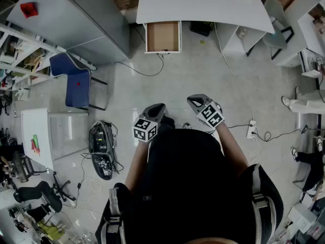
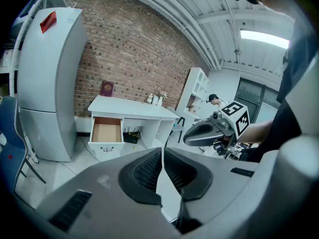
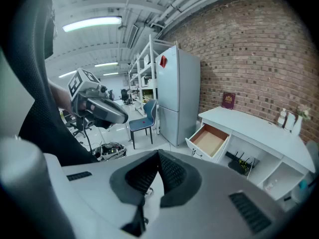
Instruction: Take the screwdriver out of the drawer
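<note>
Both tongs are up in front of the person's chest, side by side, well back from the counter (image 1: 203,4) across a stretch of bare floor (image 1: 203,75). Left tongs (image 1: 160,106): clenched, ribbed pads meeting at the tips with nothing between them. Right tongs (image 1: 193,100): same story, pinched together and empty. Each carries its marker cube toward the person's body.

Over at the counter's left end, the drawer (image 1: 162,36) stands pulled out past the front edge, its brown bottom open to view. The screwdriver? From this far back it can't be made out in any view; the drawer's inside reads as plain brown.

On the counter's top, toward the back left corner against the brick wall (image 2: 134,59), a maroon book (image 2: 106,88) stands upright. Left of the counter stands a tall grey fridge (image 2: 50,78), and a blue chair (image 1: 77,80) sits on the floor near it.
</note>
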`<state>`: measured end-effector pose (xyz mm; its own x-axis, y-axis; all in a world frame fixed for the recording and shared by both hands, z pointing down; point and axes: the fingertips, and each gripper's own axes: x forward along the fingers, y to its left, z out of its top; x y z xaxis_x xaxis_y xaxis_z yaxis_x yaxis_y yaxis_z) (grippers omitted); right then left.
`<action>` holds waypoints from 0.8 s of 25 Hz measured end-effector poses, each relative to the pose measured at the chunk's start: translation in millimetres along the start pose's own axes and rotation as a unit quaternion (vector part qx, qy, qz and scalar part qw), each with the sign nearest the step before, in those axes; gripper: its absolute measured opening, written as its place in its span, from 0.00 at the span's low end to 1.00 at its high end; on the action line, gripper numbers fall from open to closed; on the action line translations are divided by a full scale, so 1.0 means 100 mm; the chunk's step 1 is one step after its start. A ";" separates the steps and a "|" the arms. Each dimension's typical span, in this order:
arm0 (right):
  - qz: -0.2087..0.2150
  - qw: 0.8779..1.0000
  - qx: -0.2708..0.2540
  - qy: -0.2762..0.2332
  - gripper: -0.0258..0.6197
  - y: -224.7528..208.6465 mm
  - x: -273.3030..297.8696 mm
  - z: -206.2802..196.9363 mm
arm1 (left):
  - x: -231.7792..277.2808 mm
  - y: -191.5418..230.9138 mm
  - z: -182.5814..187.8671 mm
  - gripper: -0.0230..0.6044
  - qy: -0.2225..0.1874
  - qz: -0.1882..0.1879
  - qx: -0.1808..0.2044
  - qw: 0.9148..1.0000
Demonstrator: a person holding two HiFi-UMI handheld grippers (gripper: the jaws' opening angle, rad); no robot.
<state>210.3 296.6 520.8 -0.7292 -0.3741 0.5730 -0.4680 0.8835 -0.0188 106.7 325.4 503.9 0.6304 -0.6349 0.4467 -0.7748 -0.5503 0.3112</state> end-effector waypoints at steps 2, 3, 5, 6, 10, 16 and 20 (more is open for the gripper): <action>0.000 1.000 -0.002 0.005 0.13 0.03 -0.02 -0.02 | -0.03 -0.01 0.00 0.07 -0.001 0.001 0.002 1.000; 0.000 1.000 -0.002 0.005 0.13 0.04 -0.03 -0.02 | -0.04 -0.01 0.00 0.07 -0.001 0.001 0.003 1.000; -0.001 1.000 -0.002 0.000 0.13 0.04 -0.06 0.00 | -0.05 -0.03 0.01 0.07 0.000 0.002 0.004 1.000; -0.001 1.000 -0.003 -0.001 0.13 0.04 -0.08 0.01 | -0.06 -0.04 0.02 0.07 0.000 0.002 0.005 1.000; -0.001 1.000 -0.007 0.003 0.13 0.04 -0.12 -0.05 | -0.06 -0.08 0.03 0.07 -0.001 0.006 0.006 1.000; 0.006 1.000 -0.008 0.001 0.13 0.10 -0.16 -0.13 | -0.06 -0.18 -0.07 0.07 0.001 0.008 0.006 1.000; 0.008 1.000 -0.006 0.002 0.13 0.06 -0.20 -0.14 | -0.05 -0.21 -0.05 0.07 0.000 0.010 0.006 1.000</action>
<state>229.0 313.3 520.5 -0.7346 -0.3578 0.5765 -0.4494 0.8932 -0.0183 119.8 342.8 499.5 0.6148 -0.6454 0.4533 -0.7865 -0.5442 0.2919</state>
